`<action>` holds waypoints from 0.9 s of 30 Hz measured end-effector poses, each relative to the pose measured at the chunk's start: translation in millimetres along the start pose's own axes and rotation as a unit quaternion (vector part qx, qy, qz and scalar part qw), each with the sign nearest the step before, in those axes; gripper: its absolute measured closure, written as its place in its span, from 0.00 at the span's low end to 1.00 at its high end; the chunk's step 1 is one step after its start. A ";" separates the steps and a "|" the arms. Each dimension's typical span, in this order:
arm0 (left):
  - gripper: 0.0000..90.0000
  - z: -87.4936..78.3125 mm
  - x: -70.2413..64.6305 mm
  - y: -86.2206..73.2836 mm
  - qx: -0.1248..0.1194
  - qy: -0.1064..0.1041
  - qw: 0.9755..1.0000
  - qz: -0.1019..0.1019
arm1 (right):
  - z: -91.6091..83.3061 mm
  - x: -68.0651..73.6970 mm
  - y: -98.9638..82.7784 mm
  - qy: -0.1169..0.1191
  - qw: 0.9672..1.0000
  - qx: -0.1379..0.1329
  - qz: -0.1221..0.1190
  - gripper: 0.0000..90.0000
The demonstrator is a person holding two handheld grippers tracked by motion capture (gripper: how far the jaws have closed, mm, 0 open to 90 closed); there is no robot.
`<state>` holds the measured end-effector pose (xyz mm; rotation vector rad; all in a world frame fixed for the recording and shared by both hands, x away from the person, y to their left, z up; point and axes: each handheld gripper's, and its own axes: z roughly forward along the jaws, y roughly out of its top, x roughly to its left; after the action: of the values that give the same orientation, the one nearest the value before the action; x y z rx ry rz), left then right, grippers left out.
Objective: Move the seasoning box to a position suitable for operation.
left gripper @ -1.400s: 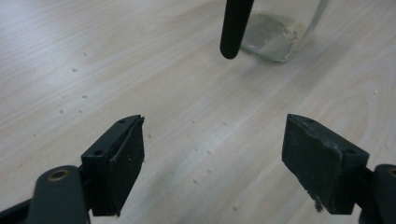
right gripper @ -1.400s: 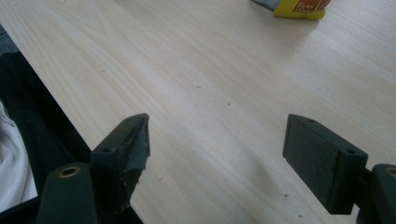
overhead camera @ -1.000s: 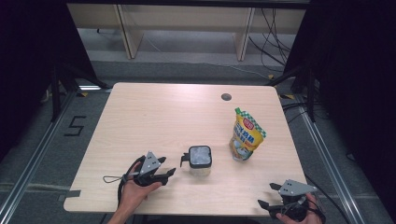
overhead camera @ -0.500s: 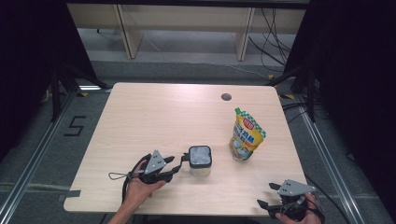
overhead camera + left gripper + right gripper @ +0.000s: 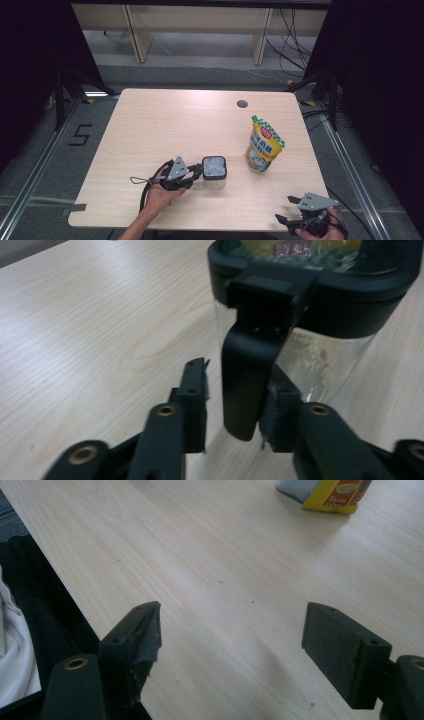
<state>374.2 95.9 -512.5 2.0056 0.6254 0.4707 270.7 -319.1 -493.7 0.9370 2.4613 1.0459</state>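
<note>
A clear jar [image 5: 214, 172] with a black square lid [image 5: 214, 167] stands upright on the pale wooden table [image 5: 165, 125], just below the centre of the high view, its long axis running straight up from the tabletop and its lid facing the camera overhead. The left gripper [image 5: 197, 174], held in a hand [image 5: 159, 194] that enters from the bottom edge, lies nearly level and points toward the right of the frame, its tips at the jar's left side. In the left gripper view the jar [image 5: 320, 360] fills the upper right, and a black latch [image 5: 250, 375] hangs down from the lid's [image 5: 310, 285] rim, pointing at the table, between the two jaws; the jaws have just been closing and now stand narrow around the latch, the right-hand one touching it while a thin gap shows beside the left-hand one. A yellow and green pouch [image 5: 264, 145] stands upright to the right of the jar, well apart from it, leaning slightly with its top corner toward the upper left. The right gripper [image 5: 285, 222] rests at the lower right corner of the high view, near the table's front edge. In the right gripper view its jaws stand wide apart over bare wood with nothing between them, and the pouch's [image 5: 335, 495] base shows at the top right.
</note>
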 end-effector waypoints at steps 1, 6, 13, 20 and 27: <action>0.83 0.9 -1.3 -0.3 -0.006 0.003 1.000 -0.007 | -0.1 0.2 -0.1 0.000 1.000 0.001 0.002 0.27; 0.83 -4.9 1.3 -1.3 0.008 -0.010 1.000 0.013 | -1.3 0.2 -0.2 -0.002 1.000 -0.001 0.005 0.28; 0.83 -8.8 -14.9 -2.0 0.008 -0.039 0.999 0.010 | -3.0 -0.2 -0.9 -0.004 1.000 -0.001 0.005 0.28; 0.83 -17.2 -28.1 -3.9 0.015 -0.055 0.998 0.012 | -3.7 -0.9 -1.0 -0.005 1.000 -0.006 0.003 0.28; 0.83 -19.1 -31.2 -5.1 0.016 -0.054 0.998 0.003 | -3.5 -1.2 -1.2 -0.002 1.000 -0.006 0.000 0.28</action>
<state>337.5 92.3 -510.2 2.0496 0.5634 0.3555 269.3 -322.4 -492.1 0.9332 2.4482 1.0569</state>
